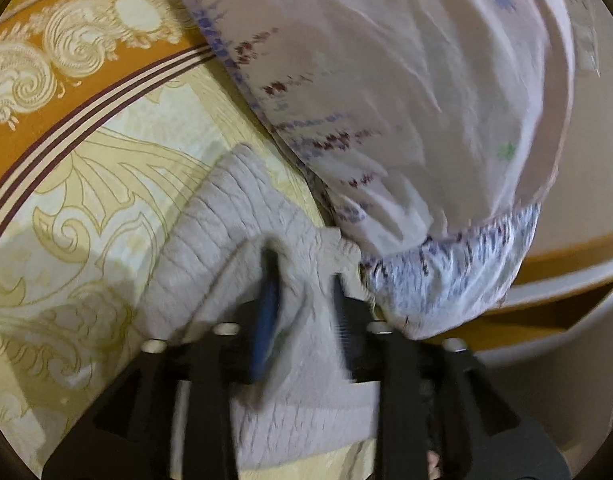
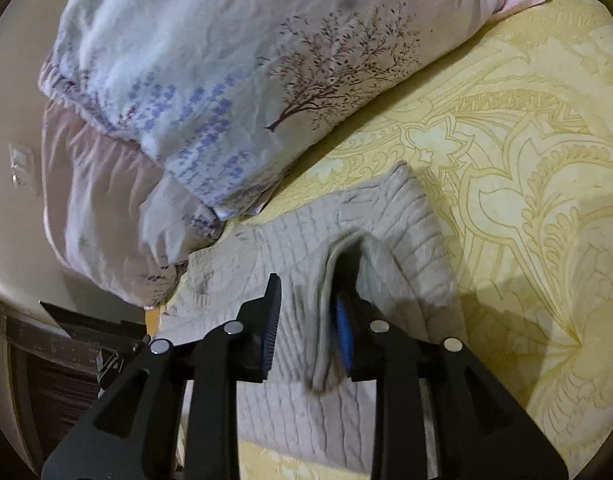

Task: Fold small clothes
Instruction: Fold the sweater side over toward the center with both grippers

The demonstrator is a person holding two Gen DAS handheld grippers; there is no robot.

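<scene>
In the left wrist view, the left gripper [image 1: 302, 300] had a fold of the grey knitted garment [image 1: 226, 216] bunched between its jaws, though blur made it impossible to tell whether they pinched it. The garment lay on the yellow patterned bedsheet [image 1: 86, 184], just beside the floral pillow [image 1: 386, 100]. In the right wrist view, the right gripper [image 2: 306, 320] stood parted, with the garment's raised fold draped over its blue-padded finger [image 2: 344, 340]
</scene>
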